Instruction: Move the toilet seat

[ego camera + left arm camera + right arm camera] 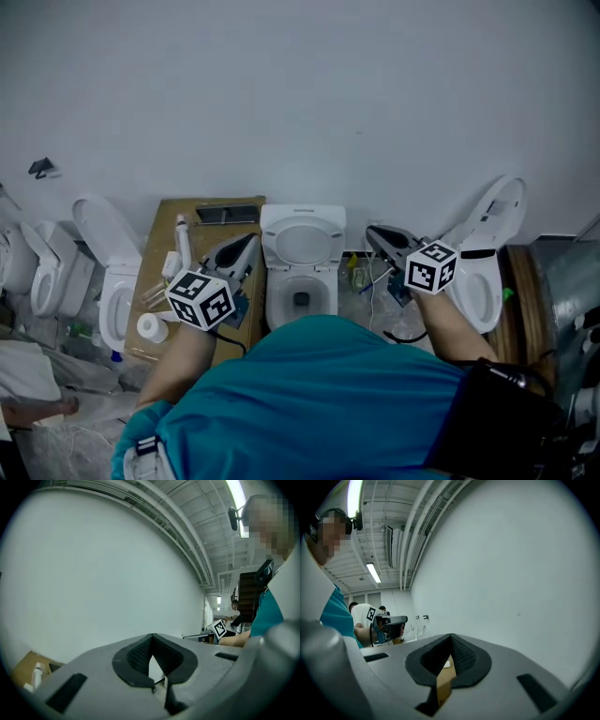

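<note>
- Two hand-held grippers are in front of a person in a teal shirt [319,403], and both point toward the white wall [300,94].
- The left hand-held gripper [248,242] is closed. In the left gripper view its black pads [136,656] meet at the tips and nothing is between them.
- The right hand-held gripper [373,232] is also closed. In the right gripper view its pads [464,658] touch at the tips and hold nothing; only a piece of brown board shows through the small gap lower down.
- Neither hand-held gripper touches a toilet. The left one is above the brown board [155,272], and the right one is above the floor between the middle toilet [300,291] and the right toilet [473,291].
- The toilet seat [302,242] belongs to the middle toilet, between the two hand-held grippers in the head view. It appears to stand up, leaning back toward the tank [302,214], with the bowl open below it.
- The left toilet [112,300] and the right toilet both have their lids up.
- On the brown board there are a white paper roll [147,326] and a white bottle [183,242].
- The marker cube [219,627] of the right hand-held gripper shows at the right in the left gripper view.
</note>
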A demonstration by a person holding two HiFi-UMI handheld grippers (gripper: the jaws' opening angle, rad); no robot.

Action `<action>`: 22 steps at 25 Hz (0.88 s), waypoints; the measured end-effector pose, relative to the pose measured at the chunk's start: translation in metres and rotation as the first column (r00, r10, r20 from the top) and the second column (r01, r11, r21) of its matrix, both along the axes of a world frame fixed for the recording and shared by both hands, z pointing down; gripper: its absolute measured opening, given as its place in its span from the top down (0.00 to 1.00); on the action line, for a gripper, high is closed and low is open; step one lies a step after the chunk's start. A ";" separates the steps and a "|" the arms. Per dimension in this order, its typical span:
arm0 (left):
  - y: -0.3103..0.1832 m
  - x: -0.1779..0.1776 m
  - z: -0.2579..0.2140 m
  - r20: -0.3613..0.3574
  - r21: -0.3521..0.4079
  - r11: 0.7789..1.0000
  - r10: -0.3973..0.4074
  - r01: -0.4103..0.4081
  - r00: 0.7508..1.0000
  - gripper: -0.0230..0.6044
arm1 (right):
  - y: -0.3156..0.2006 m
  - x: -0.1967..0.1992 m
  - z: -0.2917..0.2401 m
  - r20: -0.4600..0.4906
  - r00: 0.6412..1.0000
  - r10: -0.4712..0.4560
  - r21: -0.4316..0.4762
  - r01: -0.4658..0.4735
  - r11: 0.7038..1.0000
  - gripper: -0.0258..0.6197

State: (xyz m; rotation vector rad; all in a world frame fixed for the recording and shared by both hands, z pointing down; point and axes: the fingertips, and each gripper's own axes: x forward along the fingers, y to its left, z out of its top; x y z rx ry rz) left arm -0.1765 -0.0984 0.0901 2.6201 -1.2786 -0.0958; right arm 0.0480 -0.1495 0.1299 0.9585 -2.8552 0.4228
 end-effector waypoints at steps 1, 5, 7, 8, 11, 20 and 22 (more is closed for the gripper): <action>-0.001 0.001 -0.003 0.010 0.004 1.000 0.007 -0.007 1.000 0.96 | -0.001 -0.001 -0.006 0.002 1.000 0.001 0.009 -0.001 1.000 0.96; -0.003 0.005 -0.016 0.014 0.014 0.999 0.039 -0.039 0.999 0.96 | -0.003 -0.006 -0.027 0.012 1.000 0.001 0.041 -0.001 0.999 0.96; -0.004 0.006 -0.023 -0.007 0.012 0.999 0.052 -0.052 0.999 0.96 | -0.003 -0.008 -0.034 0.014 1.000 -0.001 0.053 0.001 0.999 0.96; -0.005 0.007 -0.026 -0.016 0.012 0.998 0.057 -0.057 0.998 0.96 | -0.003 -0.009 -0.038 0.015 1.000 -0.003 0.059 0.002 0.998 0.96; -0.005 0.008 -0.035 -0.022 0.020 0.997 0.071 -0.071 0.997 0.96 | -0.003 -0.012 -0.050 0.015 1.000 -0.005 0.075 0.004 0.997 0.96; 0.003 0.008 -0.038 -0.045 0.018 0.996 0.091 -0.091 0.995 0.96 | 0.001 -0.026 -0.057 -0.011 1.000 -0.020 0.102 0.021 0.995 0.96; 0.004 0.009 -0.038 -0.040 0.019 0.996 0.092 -0.091 0.995 0.96 | 0.002 -0.025 -0.057 -0.013 1.000 -0.021 0.102 0.022 0.995 0.96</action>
